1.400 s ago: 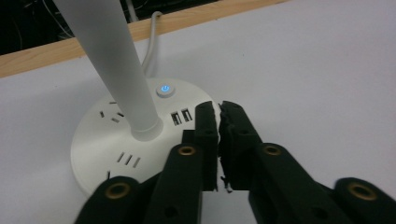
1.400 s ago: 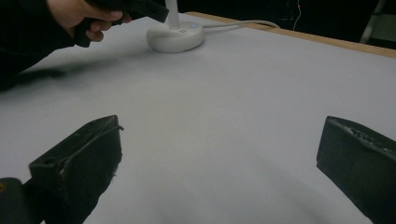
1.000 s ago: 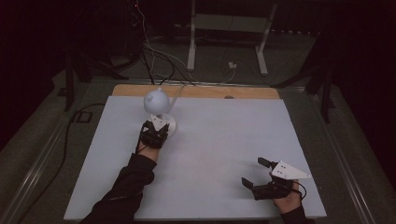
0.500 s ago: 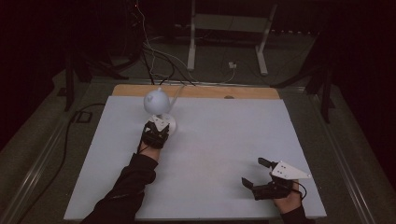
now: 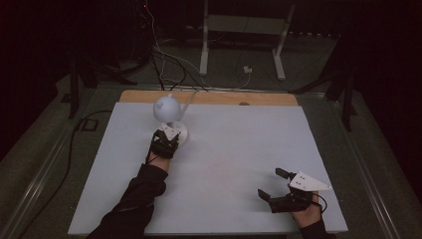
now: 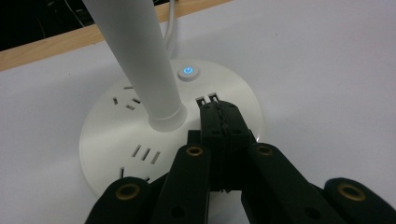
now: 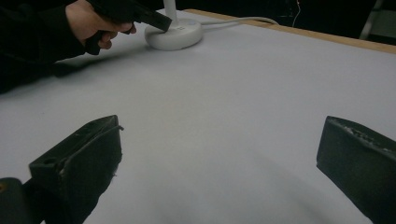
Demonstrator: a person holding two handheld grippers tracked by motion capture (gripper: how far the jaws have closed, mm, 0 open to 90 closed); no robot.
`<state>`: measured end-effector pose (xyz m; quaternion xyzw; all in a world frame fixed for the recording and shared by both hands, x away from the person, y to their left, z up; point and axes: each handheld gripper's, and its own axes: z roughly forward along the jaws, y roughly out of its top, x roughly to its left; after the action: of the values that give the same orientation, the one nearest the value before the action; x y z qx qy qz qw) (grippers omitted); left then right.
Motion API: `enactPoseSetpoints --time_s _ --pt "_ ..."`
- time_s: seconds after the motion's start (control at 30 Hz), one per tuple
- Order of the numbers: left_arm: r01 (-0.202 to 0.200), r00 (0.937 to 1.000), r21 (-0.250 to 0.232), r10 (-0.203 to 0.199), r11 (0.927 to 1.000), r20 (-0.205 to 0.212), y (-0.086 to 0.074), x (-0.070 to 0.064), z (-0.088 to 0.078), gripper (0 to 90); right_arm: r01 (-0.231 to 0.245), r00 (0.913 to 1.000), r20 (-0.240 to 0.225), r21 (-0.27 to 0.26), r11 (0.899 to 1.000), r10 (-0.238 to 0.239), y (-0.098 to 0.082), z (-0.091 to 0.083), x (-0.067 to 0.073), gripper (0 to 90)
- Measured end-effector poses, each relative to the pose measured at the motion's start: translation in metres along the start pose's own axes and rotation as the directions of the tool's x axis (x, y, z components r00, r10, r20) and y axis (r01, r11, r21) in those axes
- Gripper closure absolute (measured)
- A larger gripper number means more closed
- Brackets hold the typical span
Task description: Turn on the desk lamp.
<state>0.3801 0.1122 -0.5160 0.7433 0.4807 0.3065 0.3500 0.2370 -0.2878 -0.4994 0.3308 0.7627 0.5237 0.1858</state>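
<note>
High view first, left to right: the small white plastic desk lamp with a round base and globe head (image 5: 169, 117) is seen standing upright near the far left of the pale table top (image 5: 234, 164), cord trailing off the back edge. The left gripper (image 5: 166, 137) is parked right over the base, jaws pressed together with nothing pinched. In the left gripper view the closed tips sit just short of the lit blue power button (image 6: 187, 72), beside the stem (image 6: 140, 60). Well apart, near the front right corner, the right gripper (image 5: 276, 184) is held with jaws spread wide, empty.

Handling guess: hard smooth plastic, probably slippery, weighted low. Best gripped at the stiff stem, or the button simply poked with closed tips
</note>
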Motion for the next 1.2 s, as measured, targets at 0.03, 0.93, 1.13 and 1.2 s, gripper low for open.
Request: enactPoseSetpoints --time_s 0.03,0.93,1.13,1.2 --pt "-0.002 1.0 0.002 0.002 1.0 0.001 0.0 0.0 0.0 90.0 0.0 1.0 0.0 0.003 1.0 0.0 0.0 0.0 0.0 0.0" --pt "0.038 0.9992 -0.047 -0.038 0.9982 0.014 0.008 -0.005 -0.015 89.8 -0.005 1.0 -0.003 0.004 1.0 0.005 0.0 0.001 0.0 0.0" --pt "0.066 0.9975 -0.045 -0.065 0.9968 0.029 0.012 -0.005 -0.021 85.8 -0.004 1.0 -0.003 0.001 1.0 0.004 0.0 0.0 0.0 0.0" --pt "0.068 0.9972 -0.039 -0.067 0.9969 0.033 0.012 -0.006 -0.021 84.1 -0.004 1.0 -0.002 0.003 1.0 0.004 0.0 0.0 0.0 0.0"
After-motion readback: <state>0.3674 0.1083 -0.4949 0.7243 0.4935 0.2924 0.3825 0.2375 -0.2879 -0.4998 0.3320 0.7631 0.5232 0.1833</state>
